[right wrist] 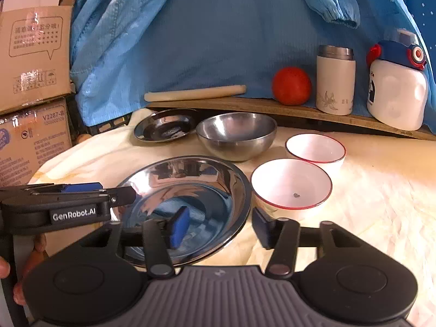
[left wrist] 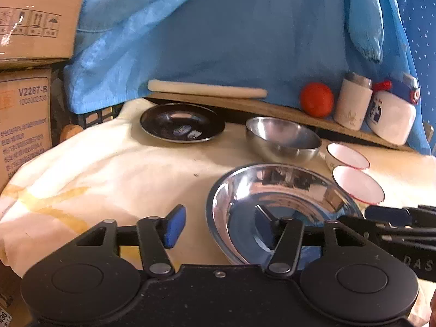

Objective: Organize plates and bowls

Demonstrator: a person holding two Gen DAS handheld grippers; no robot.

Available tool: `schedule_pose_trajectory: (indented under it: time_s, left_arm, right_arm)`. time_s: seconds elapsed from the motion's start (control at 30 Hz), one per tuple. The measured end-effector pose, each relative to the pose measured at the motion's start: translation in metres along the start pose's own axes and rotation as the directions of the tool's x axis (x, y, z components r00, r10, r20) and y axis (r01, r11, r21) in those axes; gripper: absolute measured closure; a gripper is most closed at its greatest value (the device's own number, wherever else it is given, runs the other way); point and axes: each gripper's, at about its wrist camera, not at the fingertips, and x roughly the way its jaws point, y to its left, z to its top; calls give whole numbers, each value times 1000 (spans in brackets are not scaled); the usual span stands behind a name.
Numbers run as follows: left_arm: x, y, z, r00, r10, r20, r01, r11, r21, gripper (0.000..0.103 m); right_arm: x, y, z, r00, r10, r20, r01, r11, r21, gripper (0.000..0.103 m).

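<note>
A large shiny steel plate [left wrist: 286, 190] [right wrist: 190, 179] lies on the cream cloth near me. My left gripper [left wrist: 220, 226] is open and straddles its left rim, one finger inside the plate and one outside. My right gripper [right wrist: 220, 227] is open and straddles the right rim the same way. Neither pair of pads presses on the rim. Behind the plate stand a steel bowl [left wrist: 283, 139] [right wrist: 237, 133] and a small dark steel plate [left wrist: 182, 122] [right wrist: 166, 125]. Two white bowls with red rims [right wrist: 291, 182] [right wrist: 316, 147] sit to the right.
A wooden board [right wrist: 272, 107] at the back carries a rolling pin [right wrist: 194, 92], a red ball [right wrist: 291, 85], a cream flask [right wrist: 335, 81] and a white bottle [right wrist: 395, 92]. Blue cloth hangs behind. Cardboard boxes [left wrist: 24, 109] stand at the left. A hand [right wrist: 5, 267] holds the left gripper.
</note>
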Motion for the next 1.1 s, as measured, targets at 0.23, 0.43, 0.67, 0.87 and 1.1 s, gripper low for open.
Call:
schedule_pose_trajectory:
  time_s: [0.23, 0.43, 0.67, 0.87, 1.1]
  left_arm:
    - [-5, 16, 6, 999, 31, 44, -28, 996, -82, 16]
    - [-9, 35, 10, 993, 86, 87, -66, 976, -207, 1]
    - [-7, 61, 17, 991, 96, 95, -63, 950, -307, 1]
    - [6, 77, 28, 992, 116, 47, -98, 953, -288, 1]
    - [39, 94, 58, 986, 169, -6, -165, 957, -239, 1]
  right_arm:
    - [-7, -2, 1, 999, 18, 32, -19, 1000, 13, 13]
    - [-13, 0, 3, 997, 17, 77, -17, 1000, 6, 1]
    - [-11, 4, 8, 995, 18, 103, -18, 1000, 2, 1]
    - [-1, 7, 13, 995, 28, 92, -28, 1000, -10, 1]
    - [20, 12, 51, 989, 47, 140, -37, 996, -76, 0]
